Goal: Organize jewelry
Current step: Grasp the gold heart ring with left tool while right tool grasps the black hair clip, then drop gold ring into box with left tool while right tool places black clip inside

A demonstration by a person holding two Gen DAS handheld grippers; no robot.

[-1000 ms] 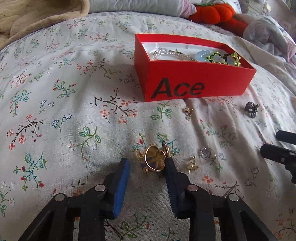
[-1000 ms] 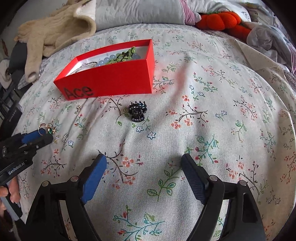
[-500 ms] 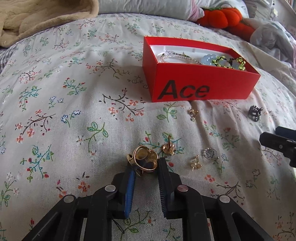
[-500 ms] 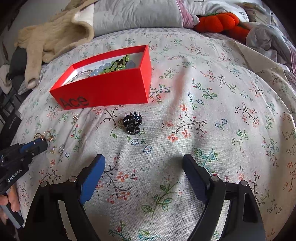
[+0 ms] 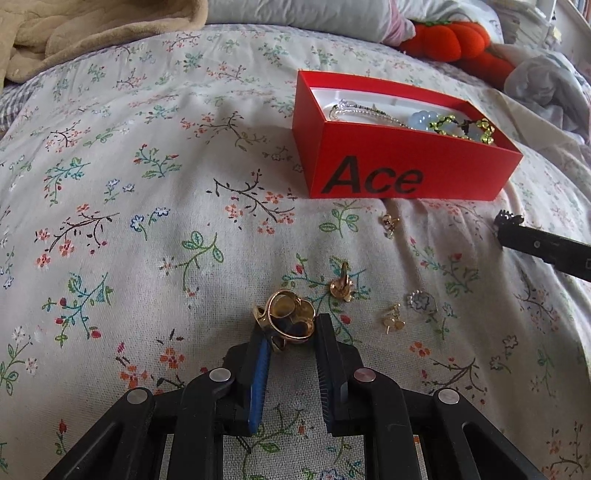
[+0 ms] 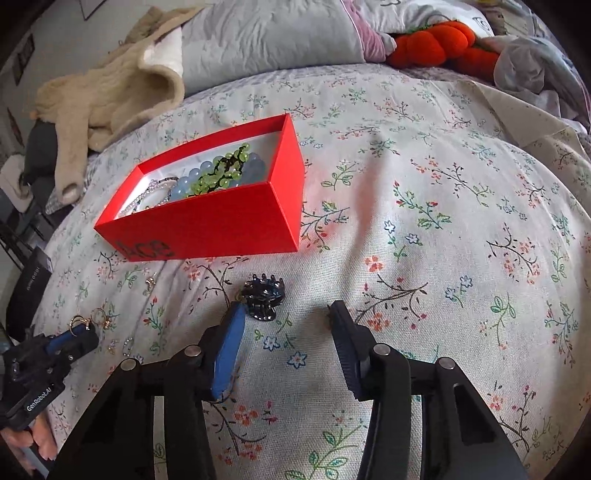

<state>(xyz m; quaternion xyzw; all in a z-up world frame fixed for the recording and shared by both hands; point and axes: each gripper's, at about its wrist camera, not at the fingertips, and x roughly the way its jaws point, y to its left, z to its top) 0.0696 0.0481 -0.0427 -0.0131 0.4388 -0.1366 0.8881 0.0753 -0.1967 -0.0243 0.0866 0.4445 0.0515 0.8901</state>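
My left gripper [image 5: 289, 328] is shut on a gold ring [image 5: 286, 320] and holds it just above the floral bedspread; it also shows in the right wrist view [image 6: 79, 330]. A red "Ace" box [image 5: 406, 173] ahead holds bead bracelets [image 5: 461, 127]. Small gold earrings [image 5: 341, 286] [image 5: 393, 321] [image 5: 388, 220] and a silver piece [image 5: 421, 301] lie on the cloth to the right. My right gripper [image 6: 286, 317] is open, low over the bed, with a dark hair claw clip [image 6: 263, 295] beside its left finger [image 6: 231, 332]. The box shows in that view too [image 6: 221, 221].
A beige blanket [image 6: 110, 96], grey pillow [image 6: 273, 33] and orange plush toy [image 6: 436, 40] lie at the back of the bed. Crumpled cloth [image 6: 535, 74] sits at the back right. A black box [image 6: 29, 284] stands off the bed's left edge.
My left gripper closed on the gold ring and lifted it slightly back from the other earrings. My right gripper moved forward and down to the claw clip.
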